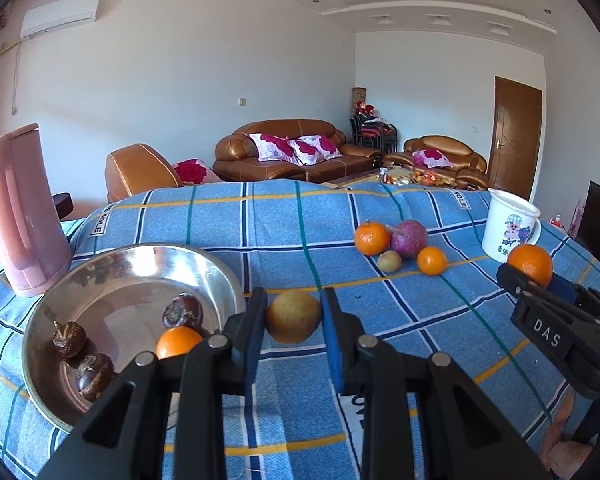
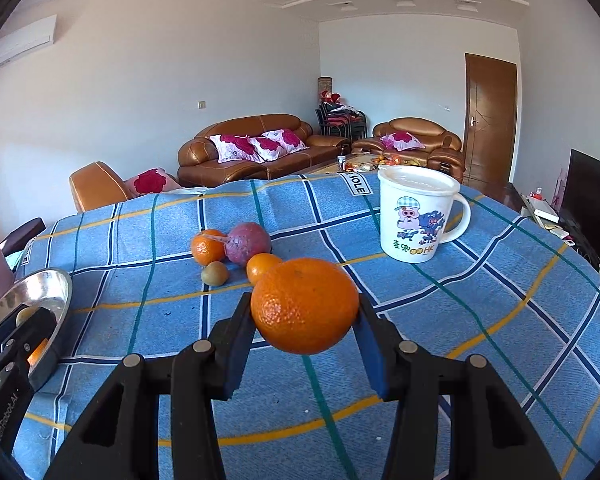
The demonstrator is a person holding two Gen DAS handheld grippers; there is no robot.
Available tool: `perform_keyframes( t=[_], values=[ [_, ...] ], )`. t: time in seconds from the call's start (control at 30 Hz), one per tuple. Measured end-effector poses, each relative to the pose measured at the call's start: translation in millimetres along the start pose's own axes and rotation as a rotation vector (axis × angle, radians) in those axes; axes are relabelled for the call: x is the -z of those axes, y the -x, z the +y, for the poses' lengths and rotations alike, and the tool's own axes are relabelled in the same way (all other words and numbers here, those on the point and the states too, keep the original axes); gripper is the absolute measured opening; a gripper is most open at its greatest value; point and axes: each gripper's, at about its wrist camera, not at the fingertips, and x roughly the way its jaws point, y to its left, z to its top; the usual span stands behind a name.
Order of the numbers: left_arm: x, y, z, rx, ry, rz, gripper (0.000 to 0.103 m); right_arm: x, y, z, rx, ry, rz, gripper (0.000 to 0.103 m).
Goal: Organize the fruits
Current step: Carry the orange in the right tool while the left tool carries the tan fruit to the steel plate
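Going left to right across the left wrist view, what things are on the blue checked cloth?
pink kettle → metal bowl → yellowish fruit in the left gripper → purple fruit → white mug

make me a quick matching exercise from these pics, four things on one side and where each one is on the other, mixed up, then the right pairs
Things:
1. yellow-brown fruit
2. large orange
3. dark brown fruits
4. white mug

Places:
A. standing on the blue checked cloth
B. between the left gripper fingers
C. inside the metal bowl
D. between the right gripper fingers

Pairs: 1-B, 2-D, 3-C, 4-A
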Motion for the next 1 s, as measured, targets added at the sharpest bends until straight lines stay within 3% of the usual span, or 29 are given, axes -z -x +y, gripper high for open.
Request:
perform_keyframes(
  t=[0.53, 1.0],
  values=[
    [5, 12, 31, -0.035, 0.018, -0.009, 0.029, 11, 17, 62, -0.089, 0.063, -0.017, 0.050],
    [6, 10, 84, -0.113, 0.057, -0.004, 0.029, 17, 20, 124, -0.184, 0.126, -0.008, 0.050]
  ],
)
